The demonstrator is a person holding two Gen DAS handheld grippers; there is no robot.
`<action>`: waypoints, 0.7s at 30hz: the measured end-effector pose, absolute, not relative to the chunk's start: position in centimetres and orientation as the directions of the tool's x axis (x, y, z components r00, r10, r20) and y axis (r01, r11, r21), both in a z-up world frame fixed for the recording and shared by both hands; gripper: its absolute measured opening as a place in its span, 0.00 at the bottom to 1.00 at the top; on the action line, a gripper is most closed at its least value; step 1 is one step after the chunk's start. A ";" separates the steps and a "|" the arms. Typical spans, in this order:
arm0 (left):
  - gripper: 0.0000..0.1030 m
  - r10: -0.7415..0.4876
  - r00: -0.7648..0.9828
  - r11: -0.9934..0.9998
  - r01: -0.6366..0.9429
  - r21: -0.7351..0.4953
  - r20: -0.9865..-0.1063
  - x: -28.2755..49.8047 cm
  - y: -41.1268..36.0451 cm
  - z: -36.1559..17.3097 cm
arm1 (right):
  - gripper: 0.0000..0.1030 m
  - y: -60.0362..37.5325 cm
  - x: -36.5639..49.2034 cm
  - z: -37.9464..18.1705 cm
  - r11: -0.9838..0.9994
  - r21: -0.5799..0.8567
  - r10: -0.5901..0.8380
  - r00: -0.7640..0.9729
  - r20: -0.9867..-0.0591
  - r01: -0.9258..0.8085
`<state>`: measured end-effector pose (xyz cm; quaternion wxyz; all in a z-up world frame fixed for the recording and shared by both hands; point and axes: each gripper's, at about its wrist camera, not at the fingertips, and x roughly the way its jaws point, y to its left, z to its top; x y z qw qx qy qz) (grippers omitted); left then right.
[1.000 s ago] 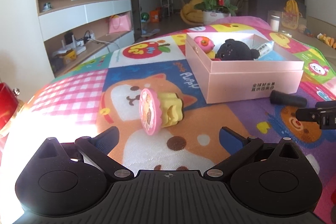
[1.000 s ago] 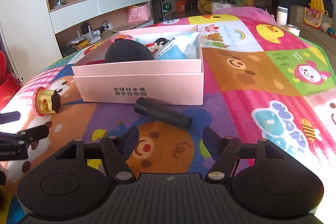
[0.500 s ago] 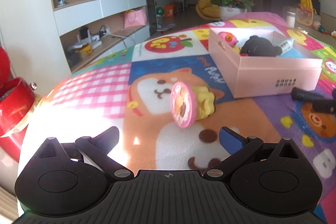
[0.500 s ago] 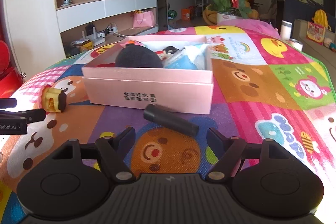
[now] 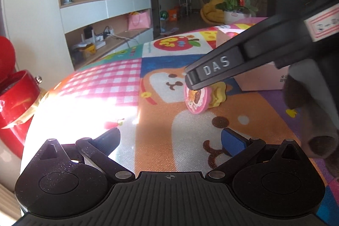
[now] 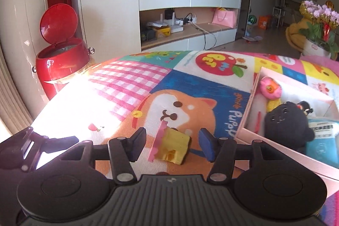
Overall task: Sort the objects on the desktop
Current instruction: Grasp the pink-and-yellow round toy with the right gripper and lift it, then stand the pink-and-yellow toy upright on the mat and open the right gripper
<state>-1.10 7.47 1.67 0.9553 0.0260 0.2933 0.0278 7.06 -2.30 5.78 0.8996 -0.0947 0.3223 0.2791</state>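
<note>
**Inspector:** Report the right claw.

**Operator:** My right gripper [image 6: 172, 146] is spread wide, nothing gripped. Its two blue-padded fingers stand either side of the toy cake with the pink frilled disc and yellow body [image 6: 170, 146], one finger towards the disc, the other beyond the yellow end. I see a gap on both sides. From the left wrist view the same cake [image 5: 201, 99] lies on its side, disc facing that camera, and my right claw's black finger marked "DAS" [image 5: 214, 73] reaches in over its upper rim.

**Inspector:** Where does the cake lie?

**Operator:** On the colourful cartoon-print tablecloth [image 6: 131, 86], upon the orange dog picture, just beside the open pink cardboard box [image 6: 247, 111]. The box holds a black plush animal [image 6: 286, 124], a pink round toy [image 6: 270, 88] and a light blue packet [image 6: 322, 139].

**Inspector:** And the left claw?

**Operator:** My left gripper [image 5: 169, 141] is released as well, held low over the cloth, near the cake but apart from it. A red lidded bin [image 6: 61, 56] stands past the table edge, lid raised.
</note>
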 end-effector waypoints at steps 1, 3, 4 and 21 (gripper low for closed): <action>1.00 0.066 0.825 0.997 -0.040 0.060 -0.562 -1.1 7.5 1.6 | 0.54 -2.0 7.8 5.4 0.830 0.027 0.441 0.624 -0.645 -0.558; 1.00 0.059 0.819 0.998 -0.045 0.038 -0.571 -0.9 7.8 1.6 | 0.52 -1.9 8.9 4.7 0.832 0.072 0.449 0.592 -0.669 -0.549; 1.00 0.045 0.817 0.999 -0.038 0.023 -0.574 -0.8 8.0 1.6 | 0.46 -2.1 9.2 4.4 0.833 0.097 0.455 0.575 -0.680 -0.544; 1.00 -0.125 0.785 0.985 0.174 0.023 -0.607 -1.0 4.0 1.4 | 0.42 -12.8 7.4 2.7 0.737 0.576 0.676 0.355 -0.646 -0.355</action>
